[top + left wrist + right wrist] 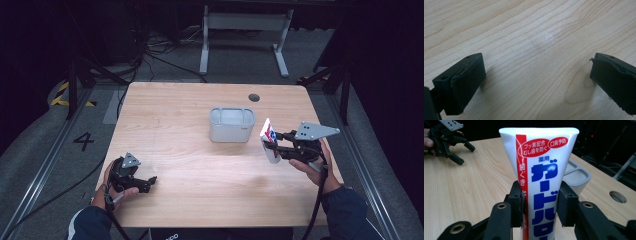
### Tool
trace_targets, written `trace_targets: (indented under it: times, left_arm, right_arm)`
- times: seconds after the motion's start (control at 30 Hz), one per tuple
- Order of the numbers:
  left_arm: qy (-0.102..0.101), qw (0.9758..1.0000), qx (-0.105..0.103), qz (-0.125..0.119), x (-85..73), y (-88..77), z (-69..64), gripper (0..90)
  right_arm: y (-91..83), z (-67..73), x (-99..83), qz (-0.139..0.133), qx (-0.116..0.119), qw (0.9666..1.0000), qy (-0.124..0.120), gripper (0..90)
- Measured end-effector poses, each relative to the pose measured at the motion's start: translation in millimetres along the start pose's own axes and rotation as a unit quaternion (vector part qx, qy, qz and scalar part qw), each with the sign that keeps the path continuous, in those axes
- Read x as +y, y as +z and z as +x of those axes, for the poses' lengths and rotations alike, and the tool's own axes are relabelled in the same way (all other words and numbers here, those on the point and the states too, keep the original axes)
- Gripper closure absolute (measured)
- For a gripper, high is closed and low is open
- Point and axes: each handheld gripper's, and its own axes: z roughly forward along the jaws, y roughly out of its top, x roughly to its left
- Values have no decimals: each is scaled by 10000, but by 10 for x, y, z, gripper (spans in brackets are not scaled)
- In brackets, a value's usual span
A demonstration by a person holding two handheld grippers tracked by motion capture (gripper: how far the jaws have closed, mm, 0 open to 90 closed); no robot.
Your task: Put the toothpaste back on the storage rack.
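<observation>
Toothpaste tube [541,182]: my right tool [540,203] holds it upright by the lower body, crimped flat end on top, printed face toward the gripper camera. In the high view the tube [269,141] is lifted above the right part of the worktop [200,150], near the grey holder.
Why held so: I judge the upright pose keeps the narrow end low, ready to enter a compartment from above.
Right tool: jaws closed firmly on both sides of the tube, pads touching it.
Grey holder [231,125]: stands near the worktop middle, open on top, with divided compartments that look empty.
Left tool [131,176]: rests low at the near left edge, jaws wide apart, holding nothing; between its pads [464,82] I see bare wood.
Why there: I think it waits well apart from the work.
</observation>
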Motion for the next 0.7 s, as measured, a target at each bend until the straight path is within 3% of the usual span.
trace_targets:
  times: [0.7]
  left_arm:
    - [10,10000,16,-8,1,0,2,6]
  right_arm:
    - [69,-32,315,-249,-71,9996,-99,629]
